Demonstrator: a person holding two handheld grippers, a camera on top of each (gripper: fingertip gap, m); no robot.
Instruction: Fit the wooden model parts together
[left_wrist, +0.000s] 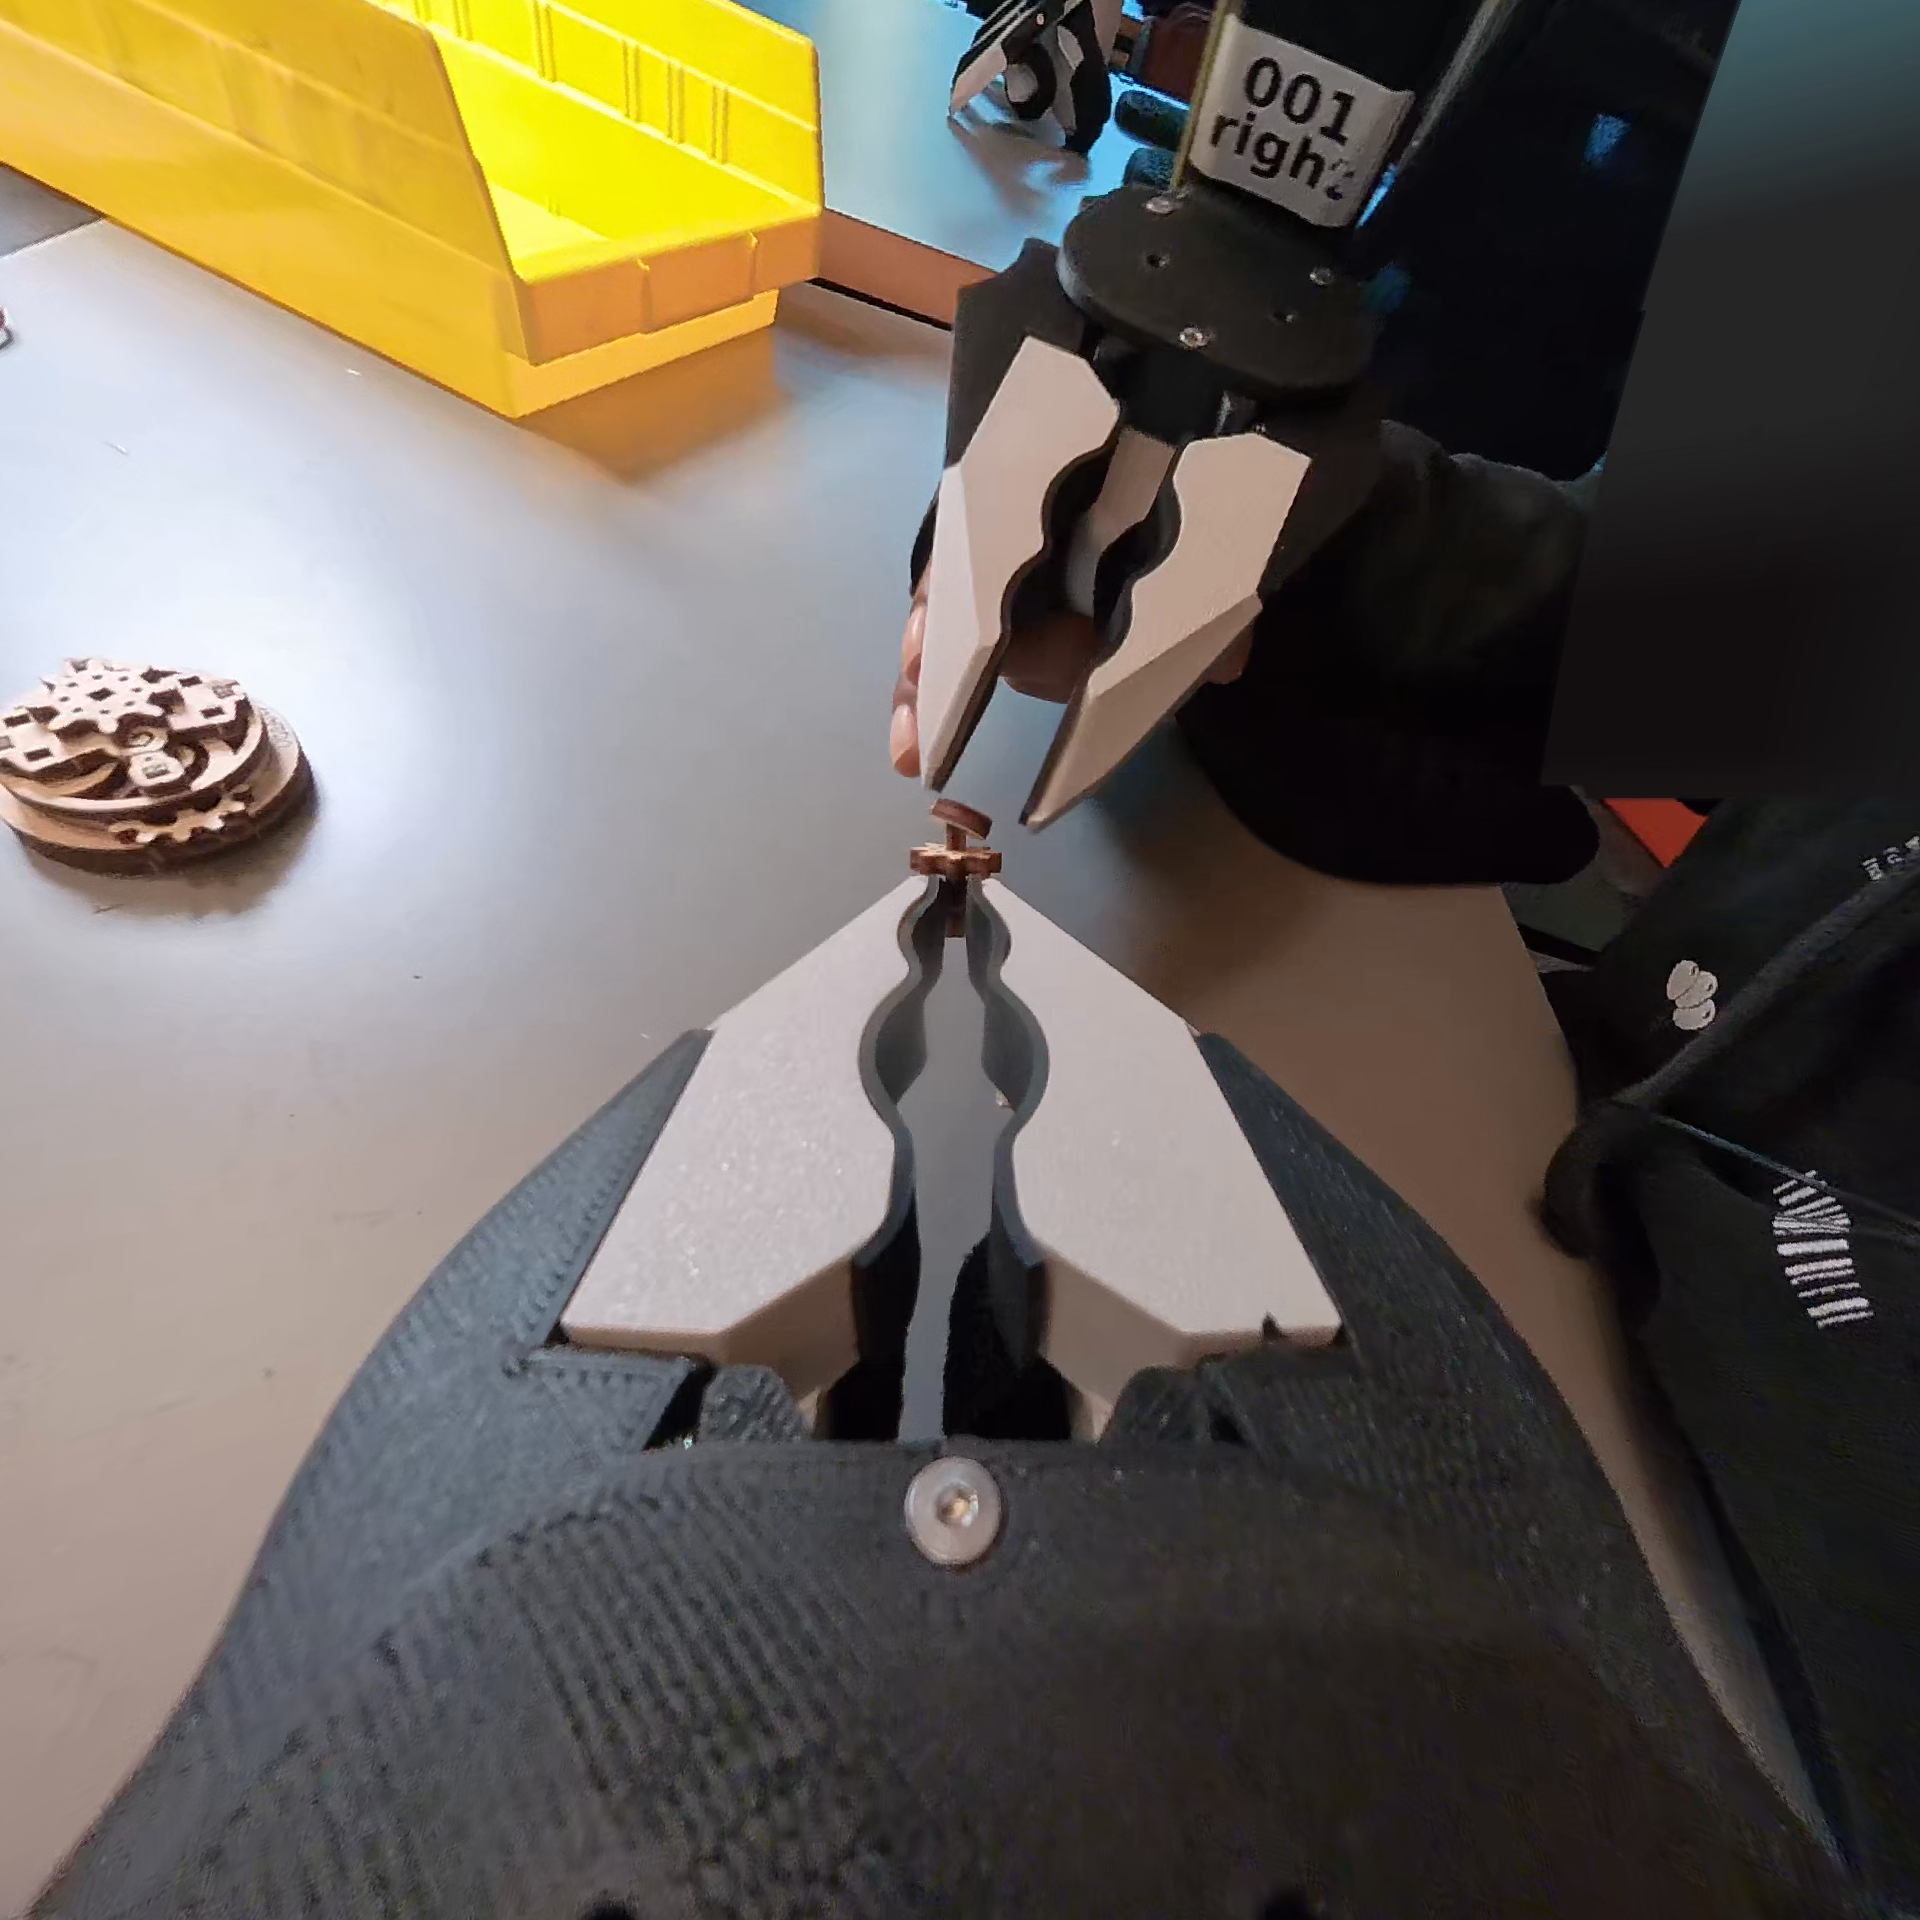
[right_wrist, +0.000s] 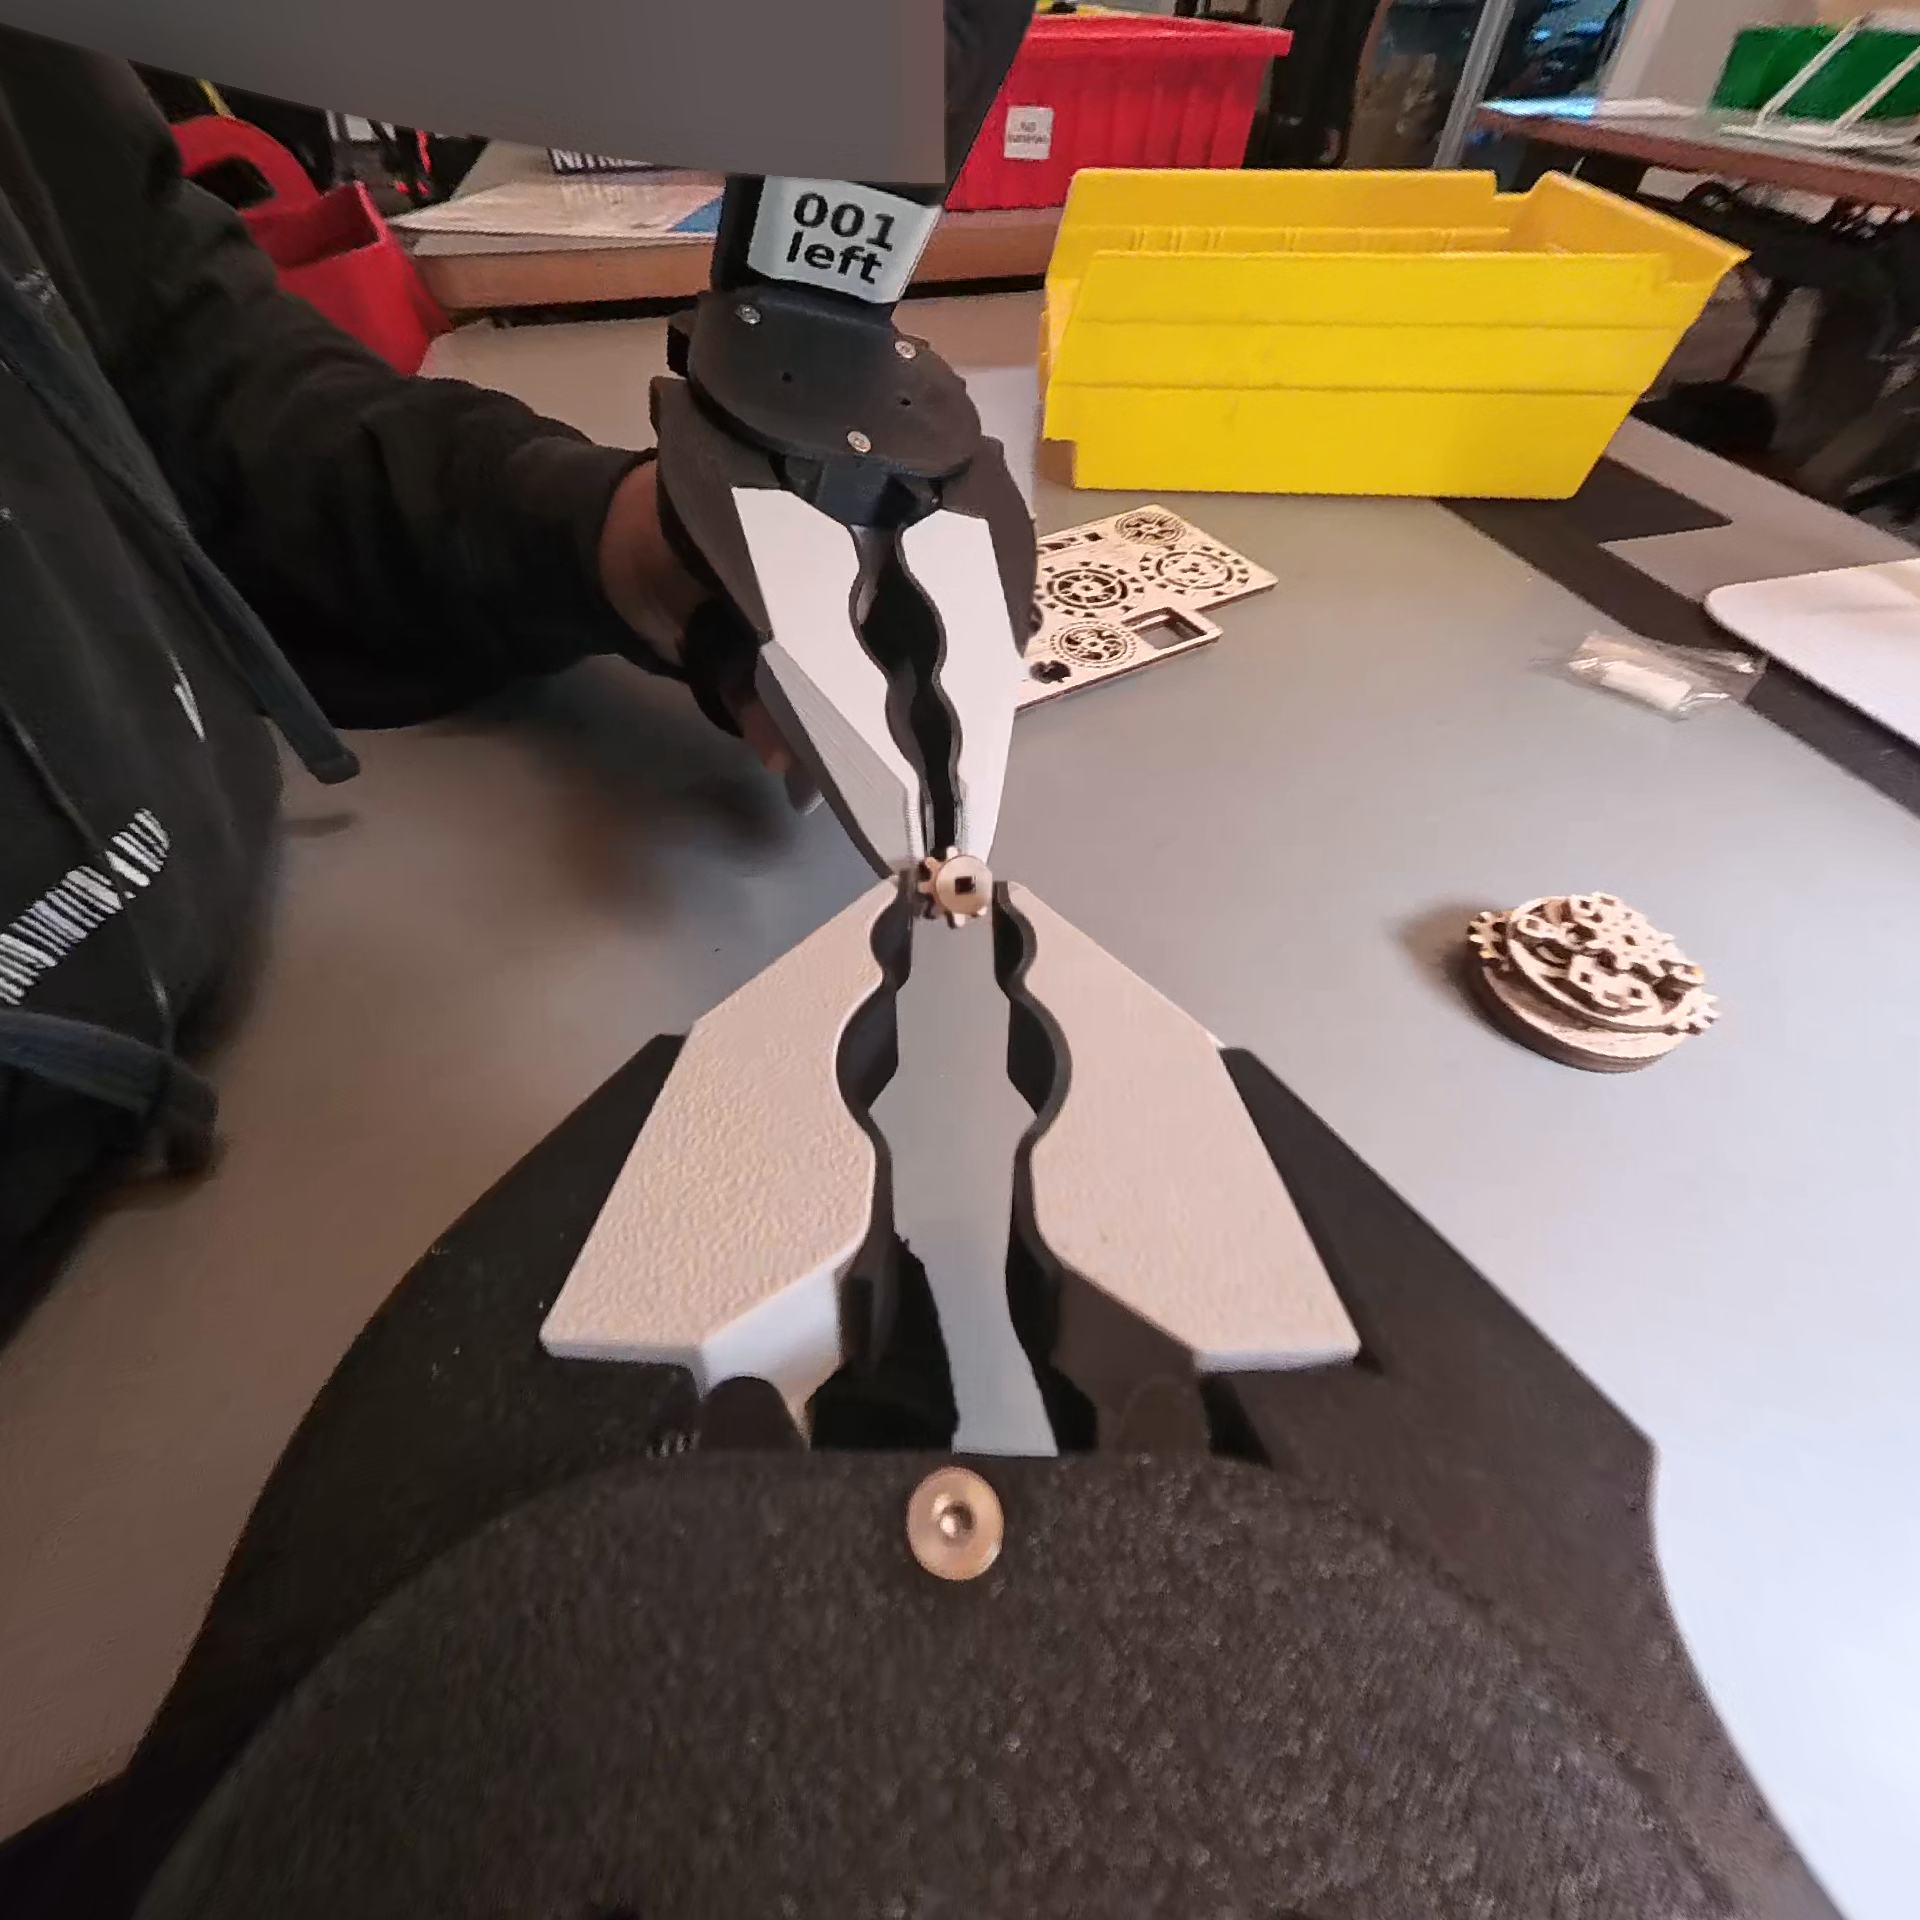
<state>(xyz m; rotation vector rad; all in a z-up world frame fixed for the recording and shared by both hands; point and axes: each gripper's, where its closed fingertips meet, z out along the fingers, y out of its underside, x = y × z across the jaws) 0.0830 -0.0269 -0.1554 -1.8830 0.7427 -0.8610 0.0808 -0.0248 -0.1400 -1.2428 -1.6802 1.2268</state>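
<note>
**Small gear assembly held at the fingertips, second gripper closing in**

Left wrist view: the left gripper (left_wrist: 951, 902) has its fingers nearly shut, pinching the lower end of a tiny wooden peg (left_wrist: 952, 906) that stands upright at the very tips. A small gear (left_wrist: 954, 860) sits on that peg, with a little round cap (left_wrist: 959, 818) just above it. The right gripper (left_wrist: 982, 802) comes in from above with its fingers parted only a little; its tips flank the cap and seem not to touch it. To do this step well, I judge the left gripper should keep the peg steady and upright while the right one lines up squarely over the cap before closing or pressing, since so small a part could twist or pop free. Off to the left on the grey desk (left_wrist: 436, 644) lies the finished round gear model (left_wrist: 145, 758), with a yellow bin (left_wrist: 499, 208) behind.

Right wrist view: the right gripper (right_wrist: 951, 902) shows a narrow gap at its tips, with the gear (right_wrist: 956, 885) seen end-on right at that gap; whether the tips touch it I cannot tell. The left gripper (right_wrist: 940, 847) reaches down from above, closed on the part. A punched-out wooden sheet (right_wrist: 1132, 592) lies beyond, the gear model (right_wrist: 1590, 987) to the right.
</note>
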